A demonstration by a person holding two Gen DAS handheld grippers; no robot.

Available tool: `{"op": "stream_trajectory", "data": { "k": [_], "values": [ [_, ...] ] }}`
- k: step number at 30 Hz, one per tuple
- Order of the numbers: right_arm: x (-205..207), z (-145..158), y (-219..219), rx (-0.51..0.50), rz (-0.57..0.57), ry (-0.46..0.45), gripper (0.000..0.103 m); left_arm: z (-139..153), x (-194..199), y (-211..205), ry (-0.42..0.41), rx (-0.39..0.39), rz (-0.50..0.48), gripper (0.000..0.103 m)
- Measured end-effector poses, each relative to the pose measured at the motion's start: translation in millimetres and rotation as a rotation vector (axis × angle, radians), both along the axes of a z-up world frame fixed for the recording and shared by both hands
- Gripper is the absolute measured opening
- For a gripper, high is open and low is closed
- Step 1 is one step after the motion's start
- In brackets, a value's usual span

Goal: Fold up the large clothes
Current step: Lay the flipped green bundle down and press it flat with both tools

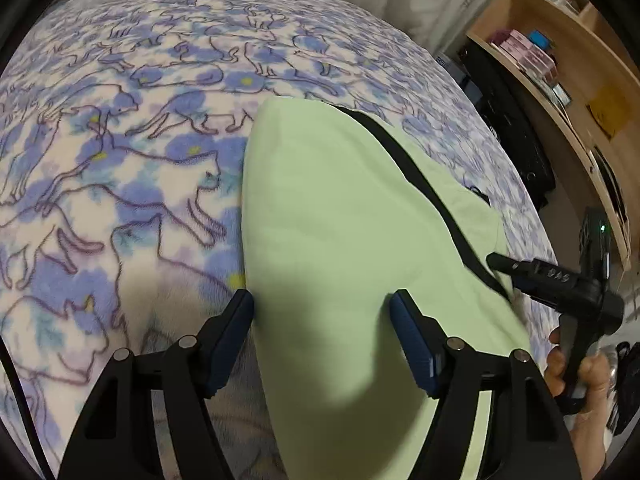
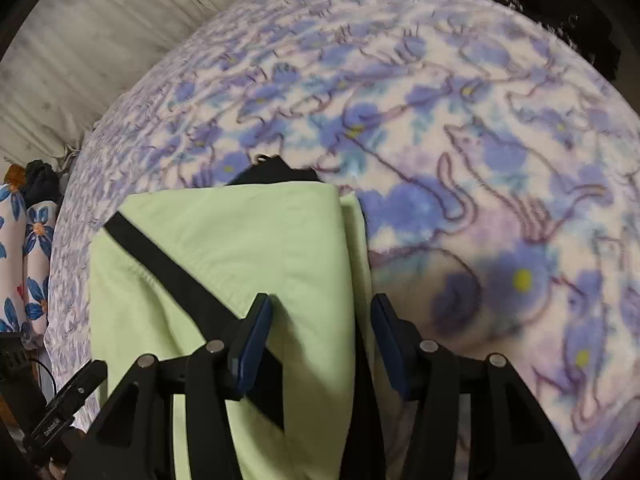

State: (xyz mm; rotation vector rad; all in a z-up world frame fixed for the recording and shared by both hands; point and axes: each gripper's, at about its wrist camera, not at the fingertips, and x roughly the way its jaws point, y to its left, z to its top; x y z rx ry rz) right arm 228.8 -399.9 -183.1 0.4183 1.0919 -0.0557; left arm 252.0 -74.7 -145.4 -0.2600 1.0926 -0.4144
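Mid-fold, the left claw (image 1: pixel 322 312) and right claw (image 2: pixel 322 314) stood parted, gripping nothing, astride the green garment (image 1: pixel 340 208) on the bed (image 1: pixel 120 160), which I judged next needed its near edge pinched.

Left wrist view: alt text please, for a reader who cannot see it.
A folded pale green garment with a black strip lies on a blanket printed with cats and blue flowers. The left gripper hangs open over its near edge. At right, a hand holds the right gripper beside wooden shelves.
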Motion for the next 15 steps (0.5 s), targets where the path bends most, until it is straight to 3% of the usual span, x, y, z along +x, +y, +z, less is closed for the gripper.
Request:
{"op": "stream_trajectory", "data": {
  "k": [2, 6, 8, 11, 13, 15],
  "values": [
    [0, 5, 4, -0.071, 0.019, -0.019, 0.006, 0, 1, -3, -0.008, 0.012, -0.003, 0.069],
    [-1, 18, -1, -0.161, 0.023, -0.084, 0.001, -2, 3, -8, -0.025, 0.029, -0.016, 0.07],
    [4, 10, -8, -0.152, 0.015, -0.062, 0.001, -5, 4, -10, -0.039, 0.045, -0.017, 0.071],
    [11, -11, -12, -0.228, 0.004, 0.005, 0.0, -10, 3, -13, -0.054, 0.074, -0.017, 0.072],
    [11, -19, -23, -0.18, -0.006, 0.038, 0.0, -9, 3, -11, -0.048, 0.068, -0.015, 0.072],
    [4, -5, -27, -0.168, -0.023, 0.024, 0.0, -5, 1, -9, -0.04, 0.065, -0.012, 0.072]
  ]
}}
